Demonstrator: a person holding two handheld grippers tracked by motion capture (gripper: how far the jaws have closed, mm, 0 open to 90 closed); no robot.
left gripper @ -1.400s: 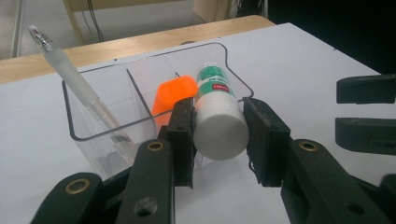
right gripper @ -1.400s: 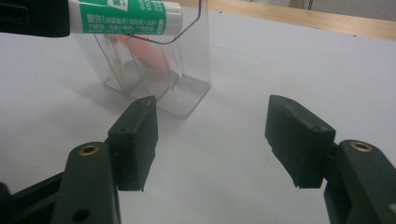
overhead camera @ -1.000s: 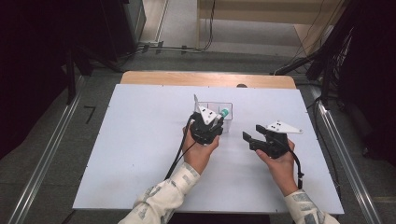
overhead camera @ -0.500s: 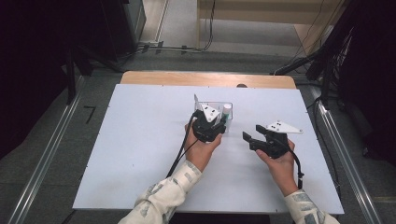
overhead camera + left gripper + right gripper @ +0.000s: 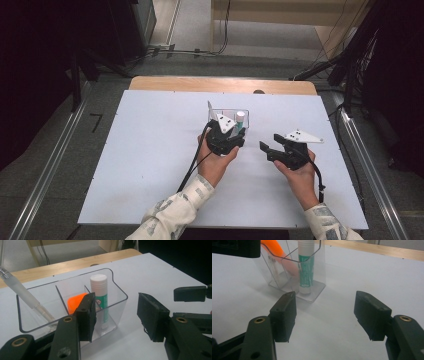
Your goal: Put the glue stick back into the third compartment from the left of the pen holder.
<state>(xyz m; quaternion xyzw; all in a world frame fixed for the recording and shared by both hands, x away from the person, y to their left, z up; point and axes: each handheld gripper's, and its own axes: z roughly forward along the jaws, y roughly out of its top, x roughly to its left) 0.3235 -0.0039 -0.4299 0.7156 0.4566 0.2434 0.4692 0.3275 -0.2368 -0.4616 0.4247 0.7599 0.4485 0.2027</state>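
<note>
Clear organizer [image 5: 117, 302] on white table [image 5: 125, 165], rear compartment: glue stick [image 5: 99, 298] upright, already in. Orange item [image 5: 76, 302] and pen [image 5: 23, 293] in adjacent sections. Left gripper [image 5: 116, 315]: jaws just opening, nothing btwn, beside organizer. Right gripper [image 5: 324, 313]: wide, empty, nearby. Placement looks done; withdrawal left.

A white-topped wooden table [image 5: 150, 150] stands on grey floor [image 5: 60, 165], dark surroundings, cables [image 5: 170, 50] behind.

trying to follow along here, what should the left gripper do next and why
Probably back the left gripper away from the clear organizer. Its jaws have just been opening and nothing is between the pads; one jaw sits right at the organizer's front wall. The glue stick already stands upright in its compartment, so a small retreat avoids knocking it.
</note>
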